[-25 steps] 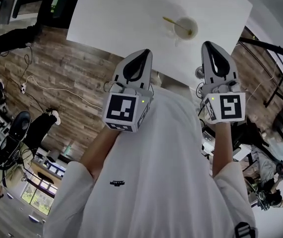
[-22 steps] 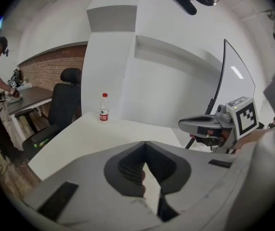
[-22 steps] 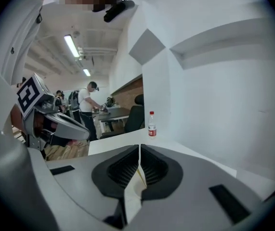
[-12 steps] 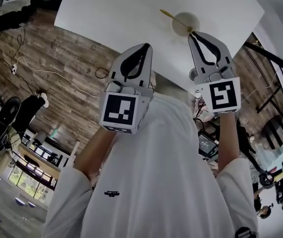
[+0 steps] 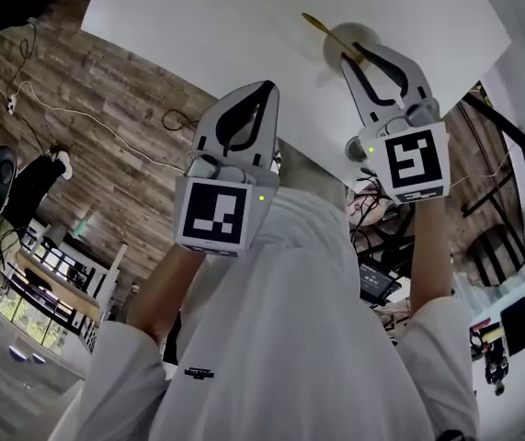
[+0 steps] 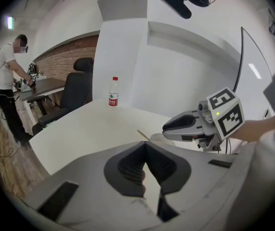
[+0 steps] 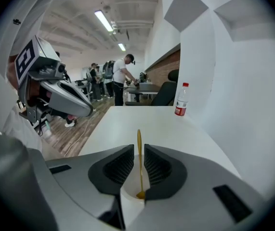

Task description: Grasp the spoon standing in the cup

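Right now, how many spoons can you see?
1. The spoon stands in the cup on the white table, its handle between the open jaws of the right hand-held gripper. No other shows.

surface: white table [image 7: 127, 124] | on it: cup [image 7: 129, 194], water bottle [image 7: 179, 100] near far edge

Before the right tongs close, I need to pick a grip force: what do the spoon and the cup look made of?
Spoon: thin and golden with a slight sheen, so probably metal, though metal-coloured plastic would look the same. Cup: plain white with a smooth, dull inner wall. It could be paper, plastic or ceramic, and the look does not settle which.
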`<state>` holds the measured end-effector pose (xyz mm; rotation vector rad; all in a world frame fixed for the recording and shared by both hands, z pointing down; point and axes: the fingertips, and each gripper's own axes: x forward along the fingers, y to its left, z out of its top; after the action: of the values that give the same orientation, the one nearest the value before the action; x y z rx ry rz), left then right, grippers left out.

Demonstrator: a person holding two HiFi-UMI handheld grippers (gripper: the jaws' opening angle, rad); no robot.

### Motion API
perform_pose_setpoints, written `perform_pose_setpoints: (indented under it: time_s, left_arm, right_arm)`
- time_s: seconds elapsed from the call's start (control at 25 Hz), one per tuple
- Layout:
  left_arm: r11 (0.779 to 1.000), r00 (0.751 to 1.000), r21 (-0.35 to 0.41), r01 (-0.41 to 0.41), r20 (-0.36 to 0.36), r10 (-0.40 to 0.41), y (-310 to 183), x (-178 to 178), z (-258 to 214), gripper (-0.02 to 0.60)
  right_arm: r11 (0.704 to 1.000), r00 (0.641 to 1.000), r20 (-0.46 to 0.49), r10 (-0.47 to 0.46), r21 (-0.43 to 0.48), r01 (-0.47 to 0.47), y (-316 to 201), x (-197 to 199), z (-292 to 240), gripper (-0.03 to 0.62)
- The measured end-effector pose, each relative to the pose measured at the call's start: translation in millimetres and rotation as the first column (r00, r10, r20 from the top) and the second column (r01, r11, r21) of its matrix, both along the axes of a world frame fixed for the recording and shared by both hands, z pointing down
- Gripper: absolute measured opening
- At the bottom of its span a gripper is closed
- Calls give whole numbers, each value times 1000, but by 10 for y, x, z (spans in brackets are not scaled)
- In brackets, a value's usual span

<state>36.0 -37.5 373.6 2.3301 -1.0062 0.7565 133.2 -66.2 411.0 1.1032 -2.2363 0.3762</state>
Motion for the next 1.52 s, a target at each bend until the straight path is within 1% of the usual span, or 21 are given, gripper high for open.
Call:
perform_pose_setpoints:
  time_s: [0.12,0.32,0.52,0.6,0.8,1.04,1.32,1.52]
  left_arm:
    - [1000,1000,-5,12,0,-12,-34,-21,60,-3]
    - [999,999,-28,37,9,-37,-58,-89,201,-3]
    - [998,999,-42,49,10,-49,11,-77,259,-3]
    - [997,998,-56,57,16,-56,31,-83,304,-3]
    - [996,998,-67,65,10,-65,-37,-111,390,-3]
    - [995,998,-75,64,13,-64,-67,-169,400,-3]
    - [995,998,-77,59,16,-58,-62,-146,388,-3]
    - [995,998,-74,61,14,-60,-16,-215,355,-3]
  right_arm:
    - [999,999,-27,-27,-46,25,-19,-19,159,64]
    - [994,996,-52,-76,-86,72,-69,-119,350,63]
    - [991,991,-94,-93,-103,83,-65,-82,417,55]
    - [989,990,-94,-102,-113,91,-70,-93,433,54]
    - [985,984,-129,-120,-142,101,-137,-116,551,54]
    - [984,993,-73,-97,-157,84,-208,-157,489,54]
    - [981,991,-85,-105,-171,89,-199,-148,501,55]
    - [984,990,-101,-103,-153,87,-204,-177,476,38]
